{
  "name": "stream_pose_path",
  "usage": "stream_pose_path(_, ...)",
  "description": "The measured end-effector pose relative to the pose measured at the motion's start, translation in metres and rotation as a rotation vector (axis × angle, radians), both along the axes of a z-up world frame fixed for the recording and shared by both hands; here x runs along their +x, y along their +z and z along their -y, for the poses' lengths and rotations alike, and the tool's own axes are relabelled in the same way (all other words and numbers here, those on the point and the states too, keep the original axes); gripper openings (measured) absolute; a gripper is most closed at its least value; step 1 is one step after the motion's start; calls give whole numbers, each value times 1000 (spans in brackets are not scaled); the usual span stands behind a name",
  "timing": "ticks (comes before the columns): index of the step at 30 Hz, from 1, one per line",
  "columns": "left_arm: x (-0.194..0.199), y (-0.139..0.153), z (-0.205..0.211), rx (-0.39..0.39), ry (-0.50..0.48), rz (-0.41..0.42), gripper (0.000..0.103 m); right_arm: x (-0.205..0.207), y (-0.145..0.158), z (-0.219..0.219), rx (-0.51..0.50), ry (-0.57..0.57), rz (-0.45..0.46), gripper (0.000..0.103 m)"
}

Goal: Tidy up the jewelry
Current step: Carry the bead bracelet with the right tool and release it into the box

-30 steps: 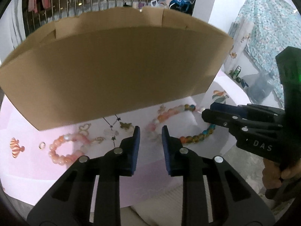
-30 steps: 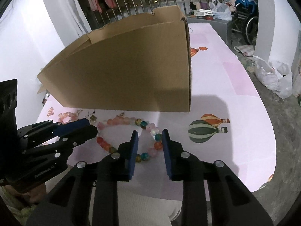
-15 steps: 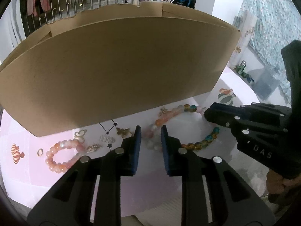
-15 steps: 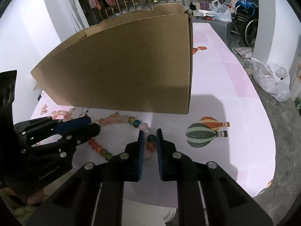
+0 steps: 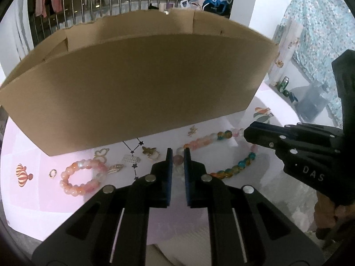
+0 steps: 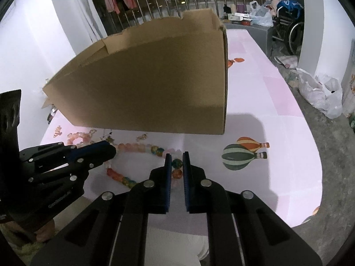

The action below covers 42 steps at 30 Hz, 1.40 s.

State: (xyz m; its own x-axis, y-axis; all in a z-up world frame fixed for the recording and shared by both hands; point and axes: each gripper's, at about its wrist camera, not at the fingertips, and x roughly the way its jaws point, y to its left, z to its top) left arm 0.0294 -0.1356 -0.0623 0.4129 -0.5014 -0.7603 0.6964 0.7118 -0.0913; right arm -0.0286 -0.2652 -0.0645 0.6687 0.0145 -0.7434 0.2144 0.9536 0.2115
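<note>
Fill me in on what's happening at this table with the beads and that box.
A person is sorting jewelry with a handheld claw in each hand. Both work on the long multicolored bead strand lying in front of the cardboard box. The left claw is closing on a pale bead at one side of the strand, while the right claw pinches a teal bead at the other. A smaller pink bracelet and gold charms lie untouched on the pink cloth.
</note>
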Motion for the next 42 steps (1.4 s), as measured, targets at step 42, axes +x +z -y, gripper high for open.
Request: stream_pose_path(42,132,127,-47,-7,124,127,9,174,94,-27,96,195,-45,10)
